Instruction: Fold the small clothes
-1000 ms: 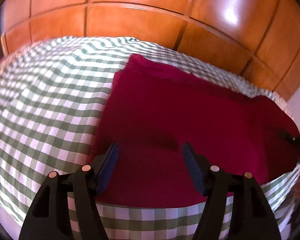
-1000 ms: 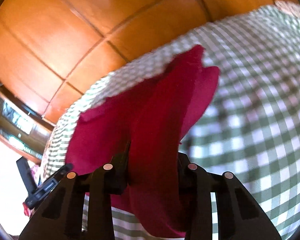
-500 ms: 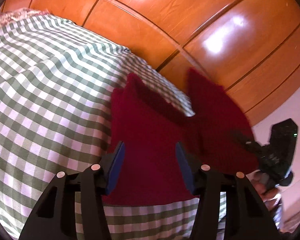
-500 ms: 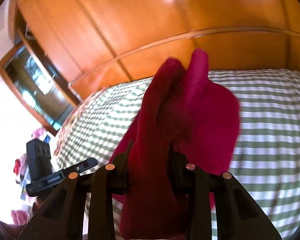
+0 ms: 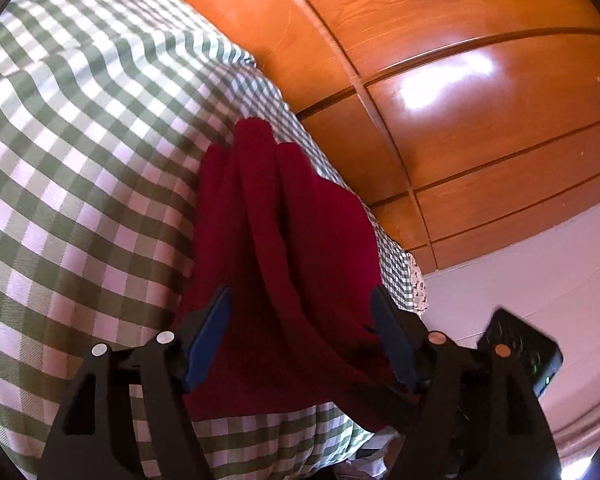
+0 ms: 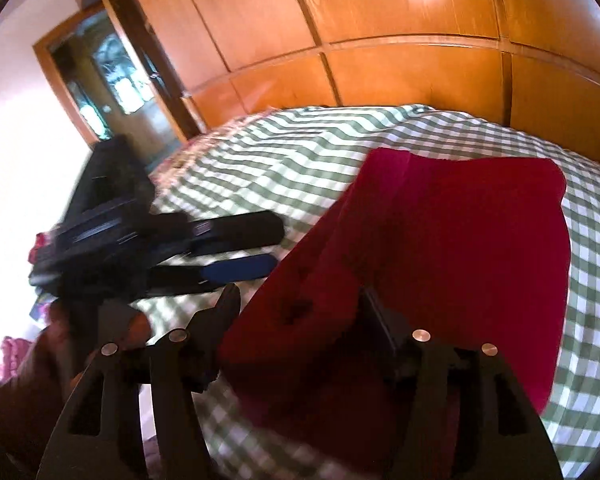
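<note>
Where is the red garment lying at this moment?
The red garment lies folded over itself on the green checked bedspread, near the bed edge by the wooden wardrobe; in the right wrist view it sits centre-right.

Bed cover [image 5: 80, 168]: green-and-white gingham, wrinkled, spans the whole bed top; a small-print floral edge [image 5: 418, 288] shows at the far right corner in the left wrist view. Same cover [image 6: 300, 148] in the right wrist view, with a patterned trim along its far left edge. Behind the bed: glossy orange-brown wood panelling [image 5: 460, 80], split by dark grooves, with bright glare patches. Pale wall [image 5: 540, 264] below the panelling at right. Far left in the right wrist view: wood-framed glass door [image 6: 112, 80], blurred, and overexposed white wall [image 6: 16, 128]. Pink fabric [image 6: 10, 354] low at the left edge, too blurred to identify.
</note>
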{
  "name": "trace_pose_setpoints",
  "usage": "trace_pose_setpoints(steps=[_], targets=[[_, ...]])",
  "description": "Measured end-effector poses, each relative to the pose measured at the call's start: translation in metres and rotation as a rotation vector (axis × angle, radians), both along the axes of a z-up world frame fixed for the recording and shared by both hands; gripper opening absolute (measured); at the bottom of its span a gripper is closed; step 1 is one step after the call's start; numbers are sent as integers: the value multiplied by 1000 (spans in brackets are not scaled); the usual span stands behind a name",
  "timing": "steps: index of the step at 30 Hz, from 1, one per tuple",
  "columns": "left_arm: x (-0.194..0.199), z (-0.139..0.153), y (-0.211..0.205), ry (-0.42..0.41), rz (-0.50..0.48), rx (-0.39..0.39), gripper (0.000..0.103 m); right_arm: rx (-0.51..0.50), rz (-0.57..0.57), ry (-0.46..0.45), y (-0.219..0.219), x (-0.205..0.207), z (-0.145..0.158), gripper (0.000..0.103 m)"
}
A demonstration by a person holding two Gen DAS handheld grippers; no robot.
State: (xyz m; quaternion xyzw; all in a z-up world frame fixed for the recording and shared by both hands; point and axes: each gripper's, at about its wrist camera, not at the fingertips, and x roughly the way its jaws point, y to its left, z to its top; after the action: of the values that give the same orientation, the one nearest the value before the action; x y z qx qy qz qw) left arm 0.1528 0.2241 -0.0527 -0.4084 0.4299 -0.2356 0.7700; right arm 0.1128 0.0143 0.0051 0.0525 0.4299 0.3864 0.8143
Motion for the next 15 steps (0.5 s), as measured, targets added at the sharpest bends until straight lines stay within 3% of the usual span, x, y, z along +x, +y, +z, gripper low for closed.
trace_pose_setpoints(steps=[4, 7, 12, 15], targets=[[4, 0, -2, 11, -10, -36, 74, 72, -23, 17, -54, -21, 9, 73], [9, 2, -6, 24, -24, -35, 75, 22, -106, 19, -93, -32, 4, 73], [22, 11, -31, 65, -88, 70, 75, -44, -193, 35, -126, -44, -13, 72], [29, 18, -46, 77, -124, 133, 75, -80, -208, -1, -120, -45, -12, 64]])
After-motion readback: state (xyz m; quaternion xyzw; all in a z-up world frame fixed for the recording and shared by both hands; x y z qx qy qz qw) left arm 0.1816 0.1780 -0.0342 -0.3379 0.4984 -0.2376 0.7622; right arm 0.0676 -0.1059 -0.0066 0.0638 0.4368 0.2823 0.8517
